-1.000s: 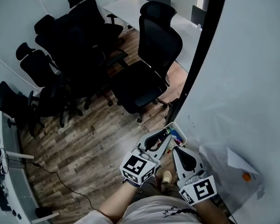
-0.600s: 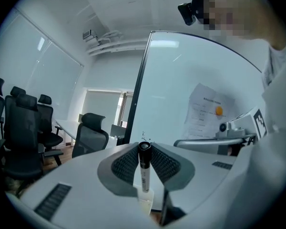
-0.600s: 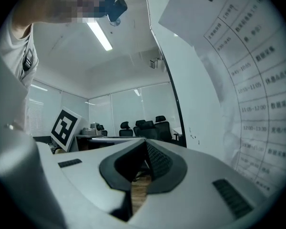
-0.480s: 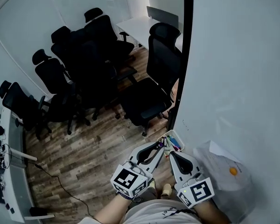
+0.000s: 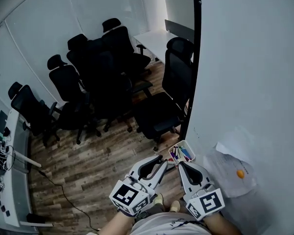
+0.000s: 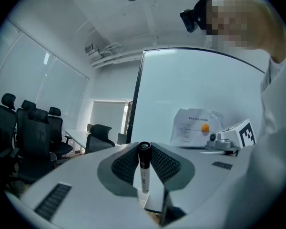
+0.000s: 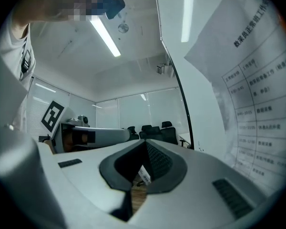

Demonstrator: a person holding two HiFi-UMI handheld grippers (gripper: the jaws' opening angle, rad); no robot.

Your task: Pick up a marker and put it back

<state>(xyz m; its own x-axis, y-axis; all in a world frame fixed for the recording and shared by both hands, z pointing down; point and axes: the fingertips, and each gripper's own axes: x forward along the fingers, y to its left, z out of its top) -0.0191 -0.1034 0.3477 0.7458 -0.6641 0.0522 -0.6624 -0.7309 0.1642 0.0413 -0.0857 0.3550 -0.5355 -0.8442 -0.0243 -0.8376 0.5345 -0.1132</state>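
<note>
A black-capped marker (image 6: 143,174) is clamped by the left gripper (image 6: 144,146) just beside the marker tray (image 5: 191,152). The right gripper's (image 7: 145,144) jaws are held closed.

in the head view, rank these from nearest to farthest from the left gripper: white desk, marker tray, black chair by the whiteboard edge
1. marker tray, just ahead and right of the left gripper.
2. black chair, further ahead, beside the whiteboard edge.
3. white desk, at the room's far end.

Office meeting room, black swivel chairs (image 5: 108,77) beside a white table (image 5: 154,39), wall whiteboard (image 5: 245,67), wood-plank floor (image 5: 88,160)
</note>
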